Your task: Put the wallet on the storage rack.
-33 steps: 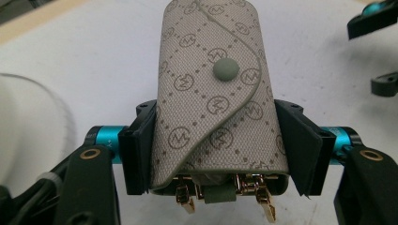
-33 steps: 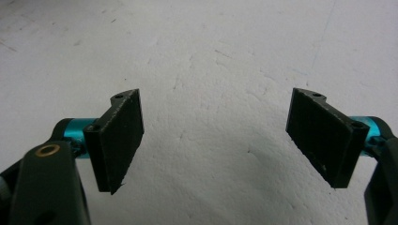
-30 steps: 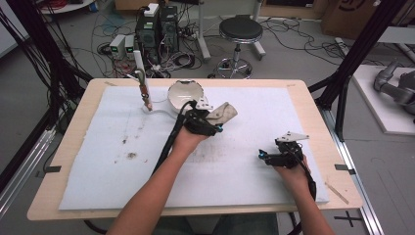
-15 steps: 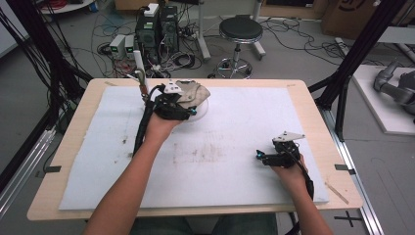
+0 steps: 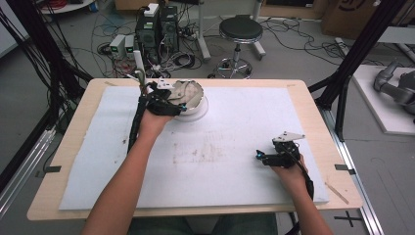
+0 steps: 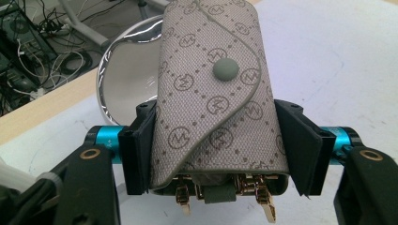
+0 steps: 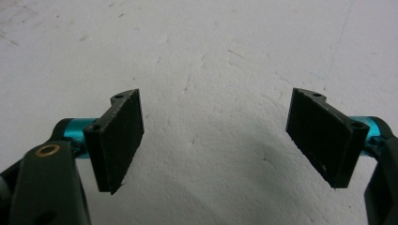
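Note:
A grey monogram key pouch (image 6: pixel 213 98) with a snap button and gold clips at its lower edge sits between the jaws of my left gripper (image 6: pixel 216 140), which is shut on it. In the high view the left gripper (image 5: pixel 169 100) holds the pouch (image 5: pixel 187 92) over a shiny round metal bowl (image 5: pixel 198 108) at the back left of the table. That bowl (image 6: pixel 124 89) lies just behind the pouch in the left gripper view. My right gripper (image 5: pixel 262 157) rests low at the front right of the white mat, open, with nothing between its jaws (image 7: pixel 213 136).
A white foam mat (image 5: pixel 235 132) covers the wooden table (image 5: pixel 318 122). A thin upright tool (image 5: pixel 138 66) stands at the table's back left edge. Beyond the table are a stool (image 5: pixel 240 32), computer boxes and cables on the floor. Black frame posts flank both sides.
My left gripper has carried the pouch from the table's middle leftward and back, ending over the metal bowl. The right gripper has stayed put and open.

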`<state>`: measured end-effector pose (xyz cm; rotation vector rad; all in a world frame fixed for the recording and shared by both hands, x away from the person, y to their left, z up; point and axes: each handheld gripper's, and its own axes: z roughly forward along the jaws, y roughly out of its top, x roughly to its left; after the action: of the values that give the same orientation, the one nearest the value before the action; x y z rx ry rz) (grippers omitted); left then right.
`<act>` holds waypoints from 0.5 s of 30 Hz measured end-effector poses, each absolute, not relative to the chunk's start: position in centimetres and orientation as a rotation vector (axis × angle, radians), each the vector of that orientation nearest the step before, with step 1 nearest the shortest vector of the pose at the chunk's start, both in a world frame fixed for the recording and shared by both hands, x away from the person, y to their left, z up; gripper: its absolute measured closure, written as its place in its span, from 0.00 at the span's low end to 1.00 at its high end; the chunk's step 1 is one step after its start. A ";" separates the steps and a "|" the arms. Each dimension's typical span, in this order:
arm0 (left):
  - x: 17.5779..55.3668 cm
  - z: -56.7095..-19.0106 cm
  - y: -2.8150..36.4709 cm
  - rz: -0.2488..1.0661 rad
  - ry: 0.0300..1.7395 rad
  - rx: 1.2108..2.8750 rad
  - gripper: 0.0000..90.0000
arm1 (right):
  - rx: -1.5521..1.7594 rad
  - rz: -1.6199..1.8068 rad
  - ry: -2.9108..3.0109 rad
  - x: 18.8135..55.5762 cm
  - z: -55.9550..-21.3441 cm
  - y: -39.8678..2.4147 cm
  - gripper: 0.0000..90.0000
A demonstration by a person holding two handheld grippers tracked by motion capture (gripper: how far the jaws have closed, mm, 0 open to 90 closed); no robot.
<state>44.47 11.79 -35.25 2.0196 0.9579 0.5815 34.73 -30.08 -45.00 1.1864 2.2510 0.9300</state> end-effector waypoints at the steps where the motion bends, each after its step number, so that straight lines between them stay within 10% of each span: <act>1: 44.6 -35.4 11.7 0.586 0.959 2.024 0.40 | 1.184 0.932 2.252 34.7 -45.0 -30.1 0.22; 15: 46.0 -37.1 10.6 0.614 0.964 2.095 0.39 | 1.180 0.929 2.250 34.7 -45.0 -30.1 0.22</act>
<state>46.03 10.63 -37.09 2.0953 0.9637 0.6144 34.70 -30.09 -45.01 1.1804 2.2504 0.9293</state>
